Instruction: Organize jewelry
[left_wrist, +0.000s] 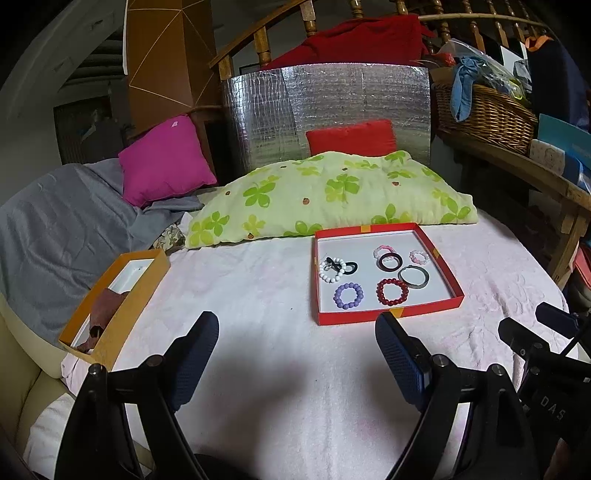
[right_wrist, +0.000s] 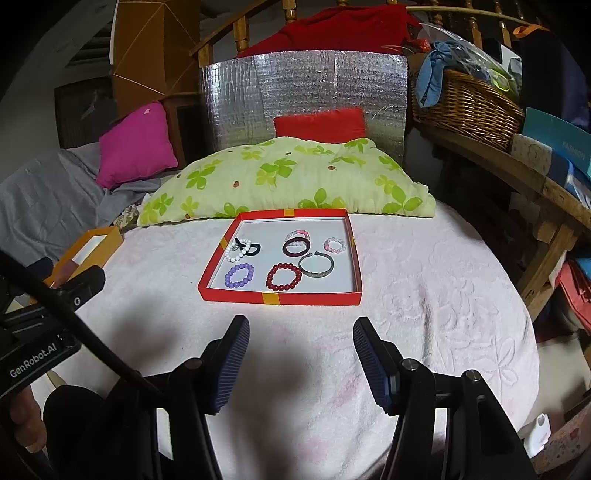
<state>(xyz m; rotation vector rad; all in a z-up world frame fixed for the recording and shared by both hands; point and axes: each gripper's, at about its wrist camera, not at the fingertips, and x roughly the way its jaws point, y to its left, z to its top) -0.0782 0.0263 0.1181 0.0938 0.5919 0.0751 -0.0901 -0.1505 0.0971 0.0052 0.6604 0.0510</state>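
My left tool (left_wrist: 295, 354) and right tool (right_wrist: 301, 354) both hover low over the pale pink bedspread (right_wrist: 424, 314), each with its fingers spread apart and nothing between them.

Just beyond them lies the red tray (right_wrist: 280, 297), a shallow box with a white floor, holding all the jewelry. Nearest in it sit the purple bead bracelet (right_wrist: 239, 275) on the left and the dark red bead bracelet (right_wrist: 283, 277) beside it, apart from each other. To the right of the red one, almost touching it, is the grey-green open bangle (right_wrist: 316, 265). Farther back, a white bead bracelet (right_wrist: 236, 251) lies tangled with a black hair tie (right_wrist: 253, 248) at the left; a dark maroon bangle (right_wrist: 295, 246) overlaps a pink bead bracelet (right_wrist: 297, 233) in the middle; a small pink-and-white bead bracelet (right_wrist: 334, 244) lies alone at the right.

Off to the left, at the bed's edge, stands an orange box (left_wrist: 110, 332) with a brown piece (left_wrist: 107, 302) inside it that I cannot identify.

Behind the tray a green floral pillow (right_wrist: 288, 181) crosses the bed, with a red cushion (right_wrist: 319, 123), a magenta cushion (right_wrist: 136, 144) and a silver foil panel (right_wrist: 303, 81) farther back. A wicker basket (right_wrist: 469, 107) sits on a wooden shelf at far right.
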